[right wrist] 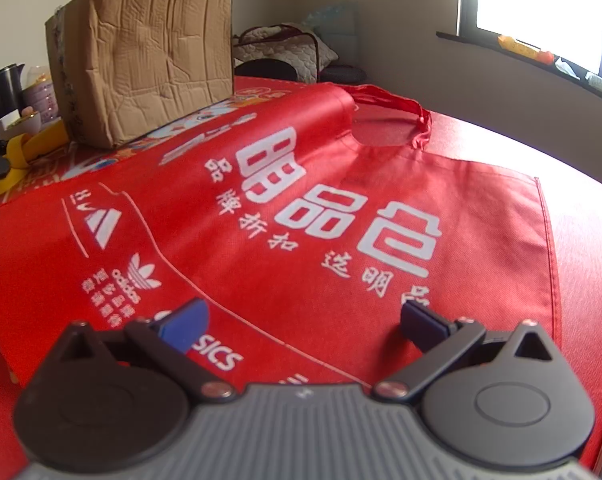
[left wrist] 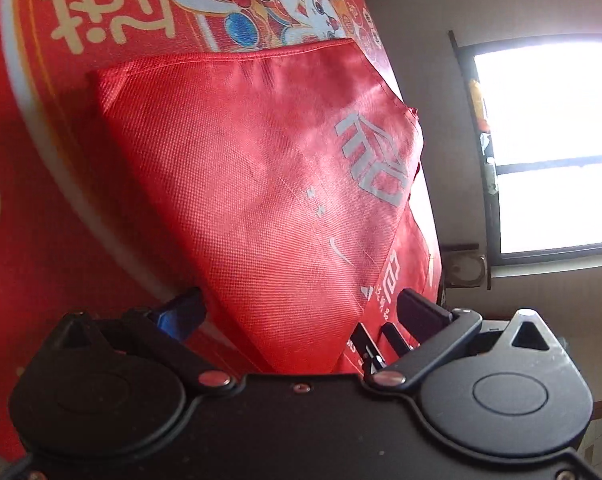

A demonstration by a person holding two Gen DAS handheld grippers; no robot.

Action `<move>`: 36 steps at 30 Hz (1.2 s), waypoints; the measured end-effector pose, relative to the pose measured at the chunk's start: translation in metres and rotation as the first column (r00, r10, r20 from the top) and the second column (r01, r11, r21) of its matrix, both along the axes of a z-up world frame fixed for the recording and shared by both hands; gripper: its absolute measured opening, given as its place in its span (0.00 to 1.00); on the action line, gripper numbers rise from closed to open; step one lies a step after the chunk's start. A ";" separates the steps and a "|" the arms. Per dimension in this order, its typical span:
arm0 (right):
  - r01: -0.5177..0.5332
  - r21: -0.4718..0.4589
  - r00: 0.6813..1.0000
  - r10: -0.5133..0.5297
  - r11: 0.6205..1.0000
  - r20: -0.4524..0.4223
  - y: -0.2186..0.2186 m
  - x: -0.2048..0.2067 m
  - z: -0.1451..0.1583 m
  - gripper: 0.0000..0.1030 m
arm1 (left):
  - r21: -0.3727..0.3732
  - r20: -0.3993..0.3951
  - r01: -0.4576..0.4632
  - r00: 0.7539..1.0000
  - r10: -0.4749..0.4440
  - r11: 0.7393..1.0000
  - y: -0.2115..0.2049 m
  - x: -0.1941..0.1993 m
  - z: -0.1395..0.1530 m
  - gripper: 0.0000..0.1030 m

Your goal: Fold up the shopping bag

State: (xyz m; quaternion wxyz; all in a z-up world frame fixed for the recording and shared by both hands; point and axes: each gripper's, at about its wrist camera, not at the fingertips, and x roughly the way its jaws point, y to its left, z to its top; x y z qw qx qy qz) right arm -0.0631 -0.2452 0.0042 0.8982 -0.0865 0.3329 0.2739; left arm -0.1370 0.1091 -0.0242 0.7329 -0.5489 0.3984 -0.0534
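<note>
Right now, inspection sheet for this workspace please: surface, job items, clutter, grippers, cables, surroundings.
Surface: table under a red printed cloth.
Job's things: red shopping bag spread out, printed side up, handle at the far end.
Clutter: cardboard box, kettle, yellow item at far left.
Grippers: left gripper open over the bag; right gripper open above it.
Cables: nothing seen.
Surroundings: window, cluttered sill.
</note>
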 end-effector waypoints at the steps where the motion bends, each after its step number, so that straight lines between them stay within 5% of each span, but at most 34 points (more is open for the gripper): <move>1: 0.000 0.000 1.000 0.000 1.000 0.000 0.000 0.000 0.000 0.99 | -0.034 0.005 0.012 1.000 -0.012 0.999 -0.003 0.003 -0.003 1.00; 5: 0.001 0.001 1.000 -0.001 1.000 -0.001 -0.001 0.001 0.000 0.99 | -0.135 -0.042 0.123 0.991 -0.130 0.983 -0.022 0.007 -0.011 1.00; 12: 0.010 0.003 1.000 -0.010 1.000 -0.003 -0.001 0.001 0.000 0.99 | -0.037 0.028 0.114 0.993 -0.113 0.993 -0.035 0.023 -0.008 1.00; 16: 0.037 0.003 0.999 -0.037 0.999 -0.003 0.001 0.001 -0.001 0.99 | 0.067 0.086 0.163 0.982 -0.168 0.984 -0.036 0.030 -0.001 1.00; 21: 0.036 0.007 0.999 -0.036 0.999 0.001 0.002 0.001 -0.001 0.99 | 0.241 0.156 0.087 0.980 -0.127 0.967 -0.037 0.020 0.011 1.00; 25: 0.035 0.010 0.999 -0.035 0.999 0.004 0.002 0.000 -0.001 0.99 | 0.497 0.163 -0.030 0.985 -0.059 0.867 -0.024 0.016 0.023 1.00; 27: 0.034 0.011 0.999 -0.034 0.999 0.005 0.002 0.000 -0.001 0.99 | 0.520 0.184 -0.085 0.983 -0.015 0.850 -0.006 0.017 0.022 1.00; 31: 0.031 0.018 1.000 -0.031 0.999 -0.006 0.004 0.003 -0.001 0.99 | 0.463 0.219 -0.145 0.975 0.045 0.875 0.016 0.028 0.022 1.00; 35: 0.026 0.022 1.000 -0.026 0.999 -0.009 0.005 0.004 -0.001 0.99 | 0.498 0.228 -0.148 0.973 0.036 0.855 0.009 0.036 0.025 0.98; 36: 0.024 0.022 1.000 -0.024 0.999 -0.009 0.005 0.004 -0.001 0.99 | 0.524 0.234 -0.142 0.972 0.018 0.840 0.003 0.037 0.025 0.86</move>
